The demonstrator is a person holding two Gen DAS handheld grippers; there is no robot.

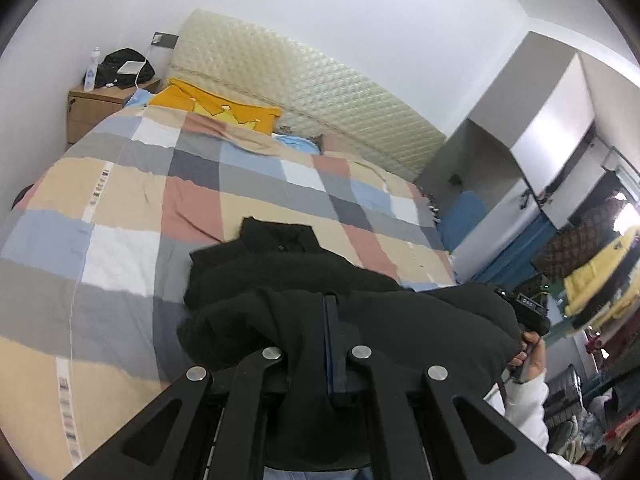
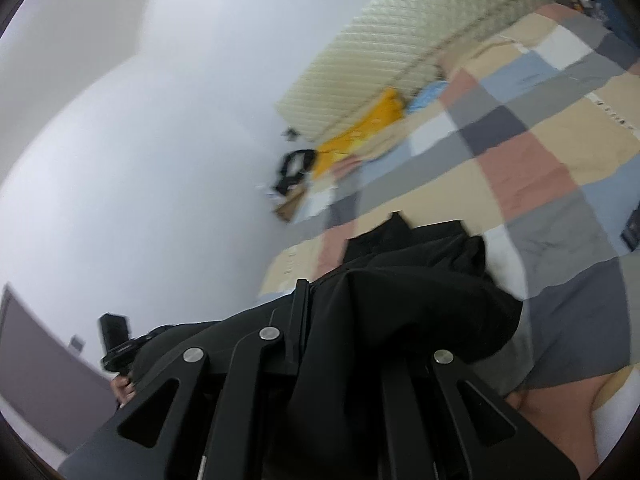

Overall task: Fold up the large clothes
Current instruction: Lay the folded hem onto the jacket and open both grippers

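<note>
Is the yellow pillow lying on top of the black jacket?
No. The pillow lies at the headboard, far from the jacket near the bed's foot.

jacket [image 1: 288,280] on your quilt [image 1: 120,200] | pillow [image 1: 216,108] behind it, at headboard [image 1: 312,92] | nightstand [image 1: 100,108] left | wardrobe [image 1: 520,140] right

Both wrist views close over black garment [image 1: 304,304], facing bed [image 1: 120,200], headboard [image 1: 304,92] shared

Checkered quilt [image 1: 132,200], yellow pillow [image 1: 216,106], wooden nightstand [image 1: 90,110].
</note>
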